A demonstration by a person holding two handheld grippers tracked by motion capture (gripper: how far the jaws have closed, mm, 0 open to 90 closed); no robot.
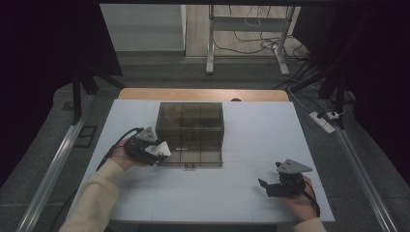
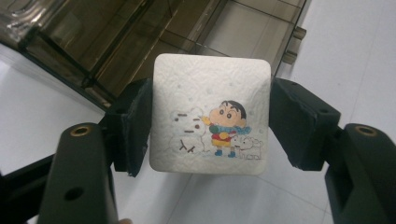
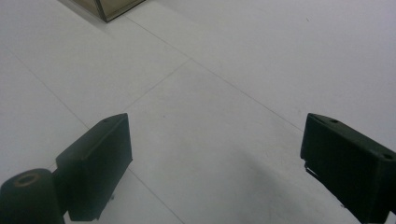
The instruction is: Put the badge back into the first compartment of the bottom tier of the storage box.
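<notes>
My left gripper (image 2: 211, 123) is shut on a white tissue pack (image 2: 211, 116) printed with a cartoon boy, a snowman and a small dog; both pads press its sides. In the high view the left gripper (image 1: 162, 151) holds the tissue pack (image 1: 159, 151) at the front left corner of a smoky transparent compartment box (image 1: 191, 124) whose lid (image 1: 193, 157) lies flat toward me. The box's divided cells (image 2: 140, 32) lie just beyond the pack. My right gripper (image 1: 265, 186) rests near the table's front right, open, with bare white table (image 3: 210, 107) between its jaws.
The white table (image 1: 241, 193) ends at a wooden strip (image 1: 203, 94) at the back. Metal rails run along both sides on the floor. A desk frame, cables and a power strip (image 1: 323, 121) lie beyond the table.
</notes>
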